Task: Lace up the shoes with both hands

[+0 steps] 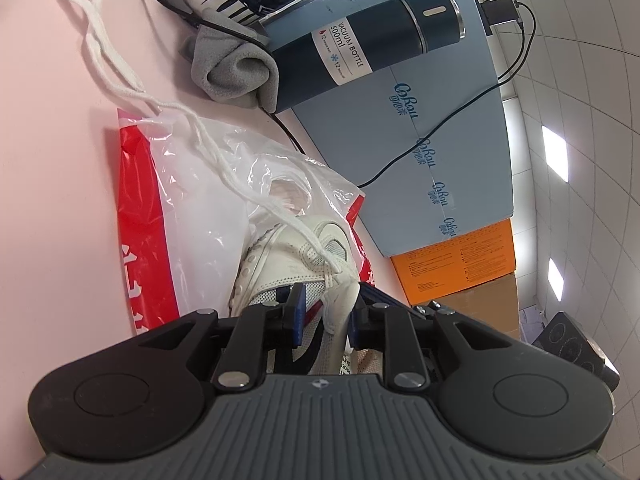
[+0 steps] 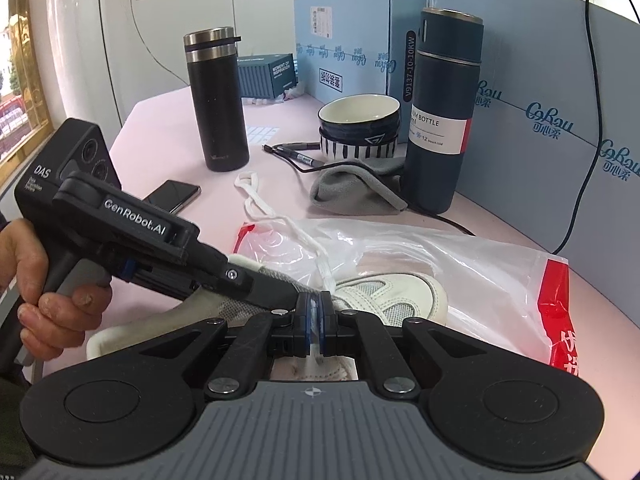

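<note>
The white shoe lay on a crumpled clear-and-red plastic bag on the pink table, near the cameras, its toe pointing right in the right wrist view. Its white lace trailed away from the eyelets across the bag and ended in a loose loop on the bare table farther off.

The left gripper reached in over the shoe's opening from the left of the scene, held in a person's hand. Its blue-padded fingers stood partly spread on either side of the upright tongue; whether they actually pressed it could not be told from either view.

The right gripper sat just in front of the shoe's lacing with its fingers pressed almost together, pinching a pale strip that looked like the lace, right beside the tip of the left gripper.

Beyond the bag lay a grey cloth against a dark blue vacuum bottle. A stack of bowls, a pen, a black flask and a phone stood farther back, with pale blue boxes along the far right.
</note>
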`<action>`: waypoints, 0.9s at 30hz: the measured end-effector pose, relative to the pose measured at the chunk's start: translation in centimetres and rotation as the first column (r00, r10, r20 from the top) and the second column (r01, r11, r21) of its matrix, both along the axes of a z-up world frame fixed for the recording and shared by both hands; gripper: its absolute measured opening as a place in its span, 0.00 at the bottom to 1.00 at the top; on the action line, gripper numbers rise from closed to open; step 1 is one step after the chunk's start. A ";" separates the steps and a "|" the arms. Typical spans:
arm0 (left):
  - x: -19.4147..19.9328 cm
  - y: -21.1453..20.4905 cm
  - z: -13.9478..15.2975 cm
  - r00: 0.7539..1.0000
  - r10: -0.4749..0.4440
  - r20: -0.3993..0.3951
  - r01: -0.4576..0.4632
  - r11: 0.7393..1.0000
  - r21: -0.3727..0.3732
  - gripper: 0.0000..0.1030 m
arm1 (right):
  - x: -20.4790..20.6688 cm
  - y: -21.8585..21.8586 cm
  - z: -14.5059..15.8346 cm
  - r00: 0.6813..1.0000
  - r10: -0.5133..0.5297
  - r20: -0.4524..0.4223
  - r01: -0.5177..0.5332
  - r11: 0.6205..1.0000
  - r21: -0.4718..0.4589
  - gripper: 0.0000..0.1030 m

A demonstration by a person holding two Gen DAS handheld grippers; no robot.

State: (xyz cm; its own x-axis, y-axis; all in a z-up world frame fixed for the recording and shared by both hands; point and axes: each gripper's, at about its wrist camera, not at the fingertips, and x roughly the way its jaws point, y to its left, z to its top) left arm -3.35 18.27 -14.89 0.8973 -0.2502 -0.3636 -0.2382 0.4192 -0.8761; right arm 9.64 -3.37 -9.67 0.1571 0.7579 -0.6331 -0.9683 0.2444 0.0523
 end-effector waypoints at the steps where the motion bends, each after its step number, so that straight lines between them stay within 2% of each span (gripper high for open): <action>1: 0.0 -0.1 0.0 1.000 0.001 0.000 -0.001 1.000 0.000 0.19 | 0.1 0.0 0.0 1.000 0.001 -0.007 -0.001 1.000 0.004 0.04; 3: 0.0 -0.2 0.0 1.000 -0.001 0.000 0.001 1.000 -0.001 0.19 | -0.1 -0.3 0.5 1.000 0.014 0.004 -0.015 1.000 0.013 0.04; 4: 0.0 -0.2 0.0 1.000 -0.001 0.000 0.001 1.000 -0.001 0.19 | -0.3 -0.6 0.8 1.000 0.025 0.015 -0.025 1.000 0.019 0.09; 5: 0.0 -0.2 0.0 1.000 -0.001 0.000 0.001 1.000 -0.002 0.19 | -0.6 -0.9 1.2 0.999 0.035 0.030 -0.036 0.999 0.017 0.18; 7: 0.0 -0.2 -0.1 1.000 -0.001 0.001 0.001 1.000 -0.005 0.20 | -1.0 -1.5 1.9 0.996 0.054 0.070 -0.054 0.999 0.001 0.24; 10: 0.1 -0.3 -0.2 1.000 -0.001 0.004 0.001 1.000 -0.009 0.20 | -1.2 -1.9 2.2 0.992 0.078 0.099 -0.073 0.996 -0.055 0.24; 15: 0.3 -0.3 -0.2 1.000 -0.004 0.006 0.004 1.000 -0.003 0.20 | -1.1 -1.2 1.7 0.993 0.080 0.091 -0.072 0.994 -0.085 0.24; 17: 0.4 -0.3 -0.1 1.000 -0.006 0.006 0.006 1.000 -0.001 0.20 | -1.1 -0.5 1.0 0.992 0.078 0.094 -0.067 0.991 -0.117 0.10; 19: 0.3 -0.2 -0.1 1.000 -0.007 0.006 0.007 1.000 0.002 0.20 | -1.2 0.1 0.5 0.991 0.081 0.107 -0.066 0.988 -0.140 0.05; 27: 0.1 0.0 -0.2 1.000 -0.005 0.007 0.005 1.000 -0.006 0.21 | -1.0 1.0 0.5 0.995 0.063 0.082 -0.057 0.996 -0.069 0.02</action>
